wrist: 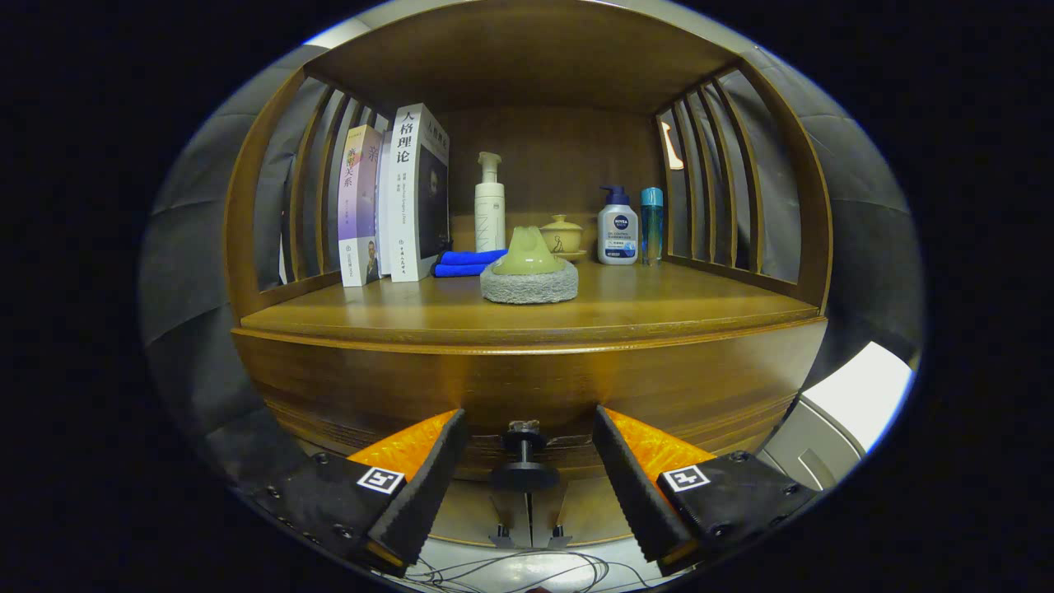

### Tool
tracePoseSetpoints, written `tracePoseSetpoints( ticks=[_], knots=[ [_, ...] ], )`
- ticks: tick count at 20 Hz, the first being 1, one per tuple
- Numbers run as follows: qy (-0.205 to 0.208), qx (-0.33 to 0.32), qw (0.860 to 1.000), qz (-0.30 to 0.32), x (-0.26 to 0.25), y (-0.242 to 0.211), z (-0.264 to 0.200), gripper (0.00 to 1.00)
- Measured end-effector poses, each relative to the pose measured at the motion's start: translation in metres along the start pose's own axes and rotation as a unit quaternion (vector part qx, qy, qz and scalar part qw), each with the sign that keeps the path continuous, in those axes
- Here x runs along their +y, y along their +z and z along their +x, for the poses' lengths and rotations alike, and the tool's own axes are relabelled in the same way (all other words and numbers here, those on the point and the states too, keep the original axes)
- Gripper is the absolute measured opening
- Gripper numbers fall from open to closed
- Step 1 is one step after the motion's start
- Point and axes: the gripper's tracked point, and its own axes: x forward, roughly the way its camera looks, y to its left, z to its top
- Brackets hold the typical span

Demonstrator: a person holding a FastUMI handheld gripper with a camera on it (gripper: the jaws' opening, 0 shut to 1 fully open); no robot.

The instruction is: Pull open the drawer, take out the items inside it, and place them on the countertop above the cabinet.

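The wooden cabinet's drawer front (pixel 527 383) runs just under the countertop (pixel 527 317) and looks closed. Its dark round knob (pixel 524 473) sticks out toward me. My gripper (pixel 528 413) is open, one finger on each side of the knob, with a gap between each finger and it. The fingertips (pixel 449 432) reach close to the drawer front. What lies inside the drawer is hidden.
On the countertop stand two upright books (pixel 395 198), a white pump bottle (pixel 489 206), a folded blue cloth (pixel 465 262), a green cone on a grey pad (pixel 529 272), a lidded cup (pixel 561 233) and two small bottles (pixel 630 229). A white box (pixel 852 395) sits right of the cabinet. Cables (pixel 527 568) lie on the floor.
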Motion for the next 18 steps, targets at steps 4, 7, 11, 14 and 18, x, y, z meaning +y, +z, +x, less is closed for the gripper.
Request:
tracePoseSetpoints(
  ticks=[4,7,11,14,18],
  knots=[
    [-0.003,-0.005,1.0,-0.01,0.0,-0.002,0.0,0.98],
    [-0.001,-0.005,1.0,-0.011,-0.001,-0.001,-0.001,0.98],
    [-0.024,-0.03,0.999,-0.023,-0.013,0.014,-0.018,0.99],
    [-0.025,-0.044,0.999,-0.019,-0.013,0.029,-0.045,0.99],
    [-0.019,-0.086,0.996,-0.025,-0.01,0.063,-0.084,0.98]
  ],
)
